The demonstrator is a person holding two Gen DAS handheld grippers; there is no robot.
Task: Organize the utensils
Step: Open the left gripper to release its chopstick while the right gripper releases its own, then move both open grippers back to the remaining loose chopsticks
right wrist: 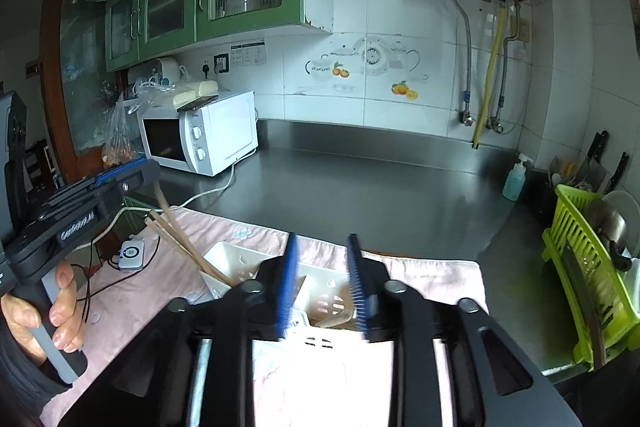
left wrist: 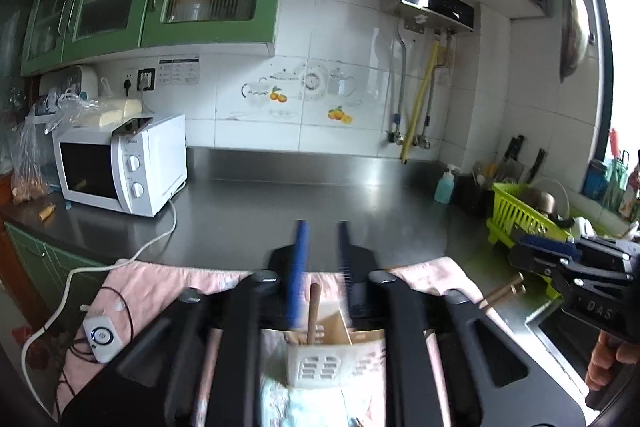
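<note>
Lower centre: we see both grippers, left (left wrist: 322,227) and right (right wrist: 322,239), parted and seemingly empty above the white slotted plastic utensil holder (right wrist: 320,301) holding wooden chopsticks (right wrist: 176,239).

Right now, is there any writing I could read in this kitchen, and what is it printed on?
"DAS": on the black body of the right hand-held gripper, partly cut off.
"GenRobot.Ai", as far as it can be read: on the black body of the left hand-held gripper.
White wall notice beside the sockets: too small.
White microwave oven badge: blurred.
</note>
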